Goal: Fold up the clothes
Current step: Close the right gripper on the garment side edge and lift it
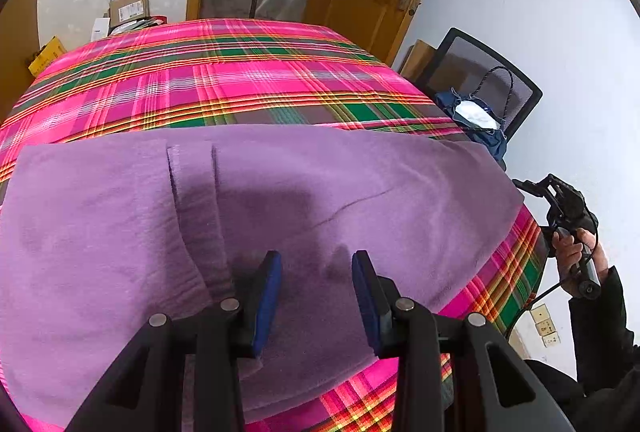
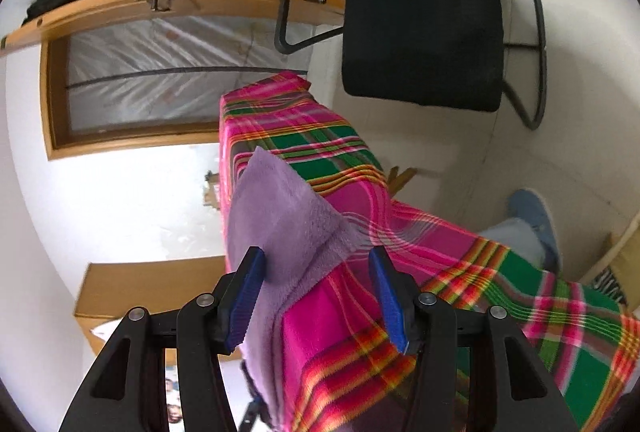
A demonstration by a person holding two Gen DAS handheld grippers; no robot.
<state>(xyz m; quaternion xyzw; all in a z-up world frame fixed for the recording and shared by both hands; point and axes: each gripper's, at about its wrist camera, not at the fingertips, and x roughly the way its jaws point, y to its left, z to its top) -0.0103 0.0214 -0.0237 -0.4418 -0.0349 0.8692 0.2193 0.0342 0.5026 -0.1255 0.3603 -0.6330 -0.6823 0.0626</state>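
purple garment (image 1: 256, 216) lay flat on plaid-covered table (image 1: 224, 72); my left gripper (image 1: 316, 296) hovered wide, empty; right gripper (image 2: 316, 292) wide at garment's hanging corner; risk: pinching plaid cloth too, dragging it

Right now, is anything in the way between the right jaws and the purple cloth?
Nothing visible blocks them. The right gripper is open and the edge of the purple cloth already sits between its jaws, where it hangs over the side of the plaid cover. No other thing lies in between.
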